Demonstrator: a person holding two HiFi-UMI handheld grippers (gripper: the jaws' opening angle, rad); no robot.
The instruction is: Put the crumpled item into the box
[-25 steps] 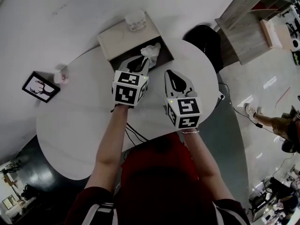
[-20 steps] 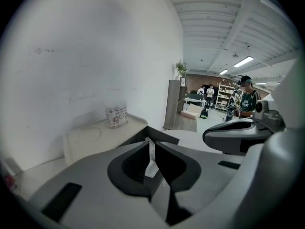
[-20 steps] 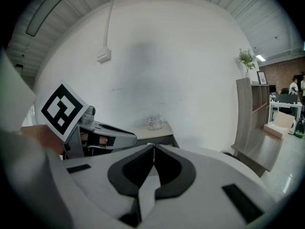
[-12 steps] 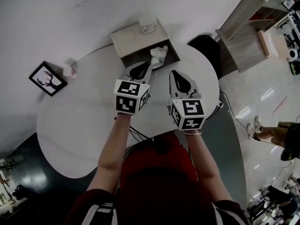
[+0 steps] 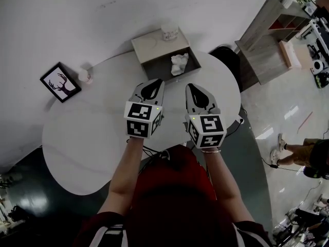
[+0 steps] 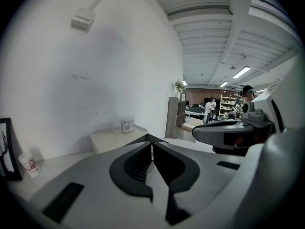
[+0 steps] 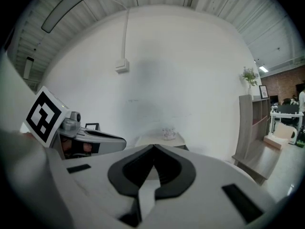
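The crumpled white item (image 5: 179, 64) lies inside the open grey box (image 5: 154, 64) at the far side of the round white table (image 5: 87, 138). My left gripper (image 5: 158, 81) is shut and empty, hovering over the table just short of the box's near edge. Beside it on the right, my right gripper (image 5: 188, 86) is also shut with nothing in it. In the left gripper view the shut jaws (image 6: 151, 140) point toward the box's light lid (image 6: 114, 138). In the right gripper view the crumpled item is hidden behind the gripper (image 7: 153, 147).
A small printed jar (image 5: 169, 32) stands on the box's lid. A framed deer picture (image 5: 60, 81) and a small cup (image 5: 85, 75) sit at the table's far left by the wall. A black chair (image 5: 226, 50) and a wooden shelf (image 5: 267, 35) stand to the right.
My left gripper released the crumpled item into the box, then drew back toward me and shut. My right gripper stayed beside it.
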